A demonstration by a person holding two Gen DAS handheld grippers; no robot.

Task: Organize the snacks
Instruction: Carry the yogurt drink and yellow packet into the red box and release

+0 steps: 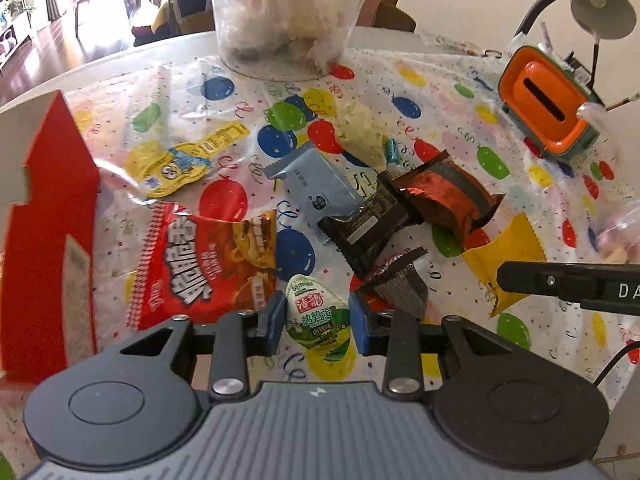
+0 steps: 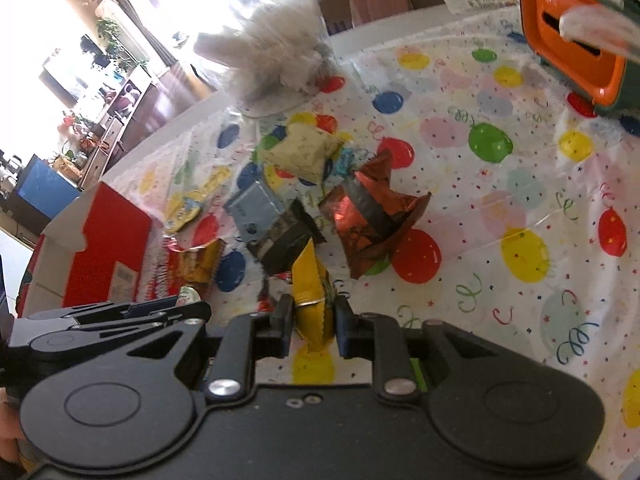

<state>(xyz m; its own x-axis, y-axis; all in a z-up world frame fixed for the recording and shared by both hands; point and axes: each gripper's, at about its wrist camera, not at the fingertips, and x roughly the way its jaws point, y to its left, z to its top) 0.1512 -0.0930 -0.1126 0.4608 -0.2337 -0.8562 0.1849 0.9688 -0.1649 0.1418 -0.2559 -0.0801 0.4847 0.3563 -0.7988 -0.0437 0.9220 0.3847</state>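
My left gripper (image 1: 318, 322) has its blue pads closed on a small green and white egg-shaped snack pack (image 1: 318, 316) just above the balloon-print cloth. My right gripper (image 2: 310, 320) is shut on a yellow snack packet (image 2: 310, 294), held on edge; the packet also shows in the left wrist view (image 1: 508, 252). Loose snacks lie ahead: a red chip bag (image 1: 204, 264), a light blue packet (image 1: 316, 184), a black packet (image 1: 368, 228), a copper-brown packet (image 1: 448, 196), a silver-brown wrapper (image 1: 400, 280) and a yellow sealed cup (image 1: 172, 168).
A red and white cardboard box (image 1: 44, 240) stands open at the left. A clear tub of white stuffing (image 1: 284, 12) stands at the back. An orange and green box (image 1: 548, 108) and a desk lamp (image 1: 600, 0) stand at the back right.
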